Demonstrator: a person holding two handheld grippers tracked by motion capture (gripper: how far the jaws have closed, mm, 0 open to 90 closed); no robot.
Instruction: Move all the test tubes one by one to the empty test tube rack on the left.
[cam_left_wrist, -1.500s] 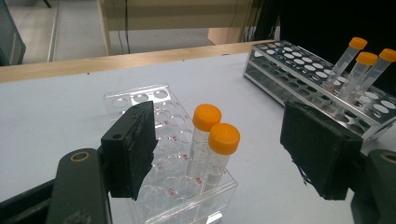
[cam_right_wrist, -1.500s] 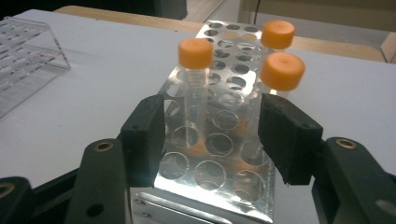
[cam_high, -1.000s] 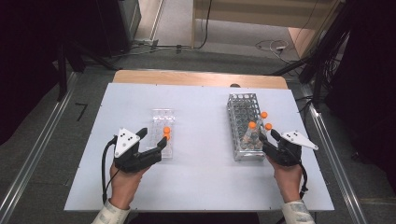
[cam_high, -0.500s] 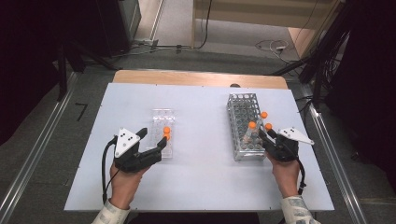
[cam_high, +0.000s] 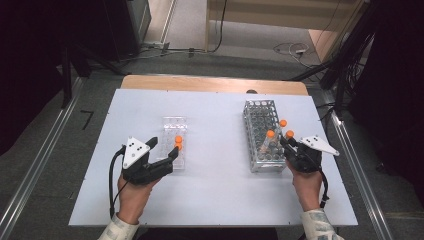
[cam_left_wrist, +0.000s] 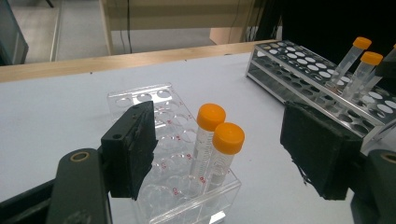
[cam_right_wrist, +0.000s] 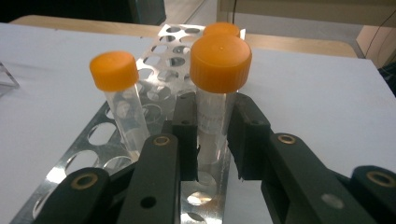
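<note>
Closing just now, the right gripper (cam_right_wrist: 212, 140) jaws clamp a tube (cam_right_wrist: 215, 93) in the metal rack (cam_high: 260, 140), ready for lifting; the left gripper (cam_left_wrist: 224, 154) jaws gape beside the clear rack (cam_left_wrist: 154, 140).

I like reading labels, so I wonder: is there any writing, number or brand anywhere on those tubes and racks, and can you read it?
Clear plastic rack: small red marks beside the holes, too small and blurred to read.
Two orange-capped tubes in that rack: fine printed scale lines, with no figures legible.
Tube between the right gripper's jaws: faint grey print on its wall, too blurred to read.
Metal rack: no writing seen.
</note>
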